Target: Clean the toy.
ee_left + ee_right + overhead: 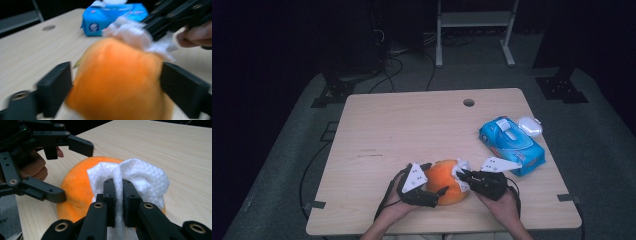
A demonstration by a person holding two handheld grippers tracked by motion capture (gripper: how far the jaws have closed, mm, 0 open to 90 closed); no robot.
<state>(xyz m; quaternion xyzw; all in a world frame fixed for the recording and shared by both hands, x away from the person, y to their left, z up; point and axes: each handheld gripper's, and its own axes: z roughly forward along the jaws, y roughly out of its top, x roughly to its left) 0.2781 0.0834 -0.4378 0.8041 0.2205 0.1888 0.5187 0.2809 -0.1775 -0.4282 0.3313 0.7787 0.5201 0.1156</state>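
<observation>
Nearest the table's [377,130] front edge sits an orange round fruit [445,188]. Around it the left gripper [438,178] has its jaws spread wide, one on each side, not clearly pressing. Against the fruit's right side, the right gripper [460,173] pinches a white wipe [140,177] between closed jaws. Farther right lies a blue wipes pack [510,144].

surface: wooden table [402,125] | on it: orange fruit [446,187], blue wipes pack [511,145]
</observation>
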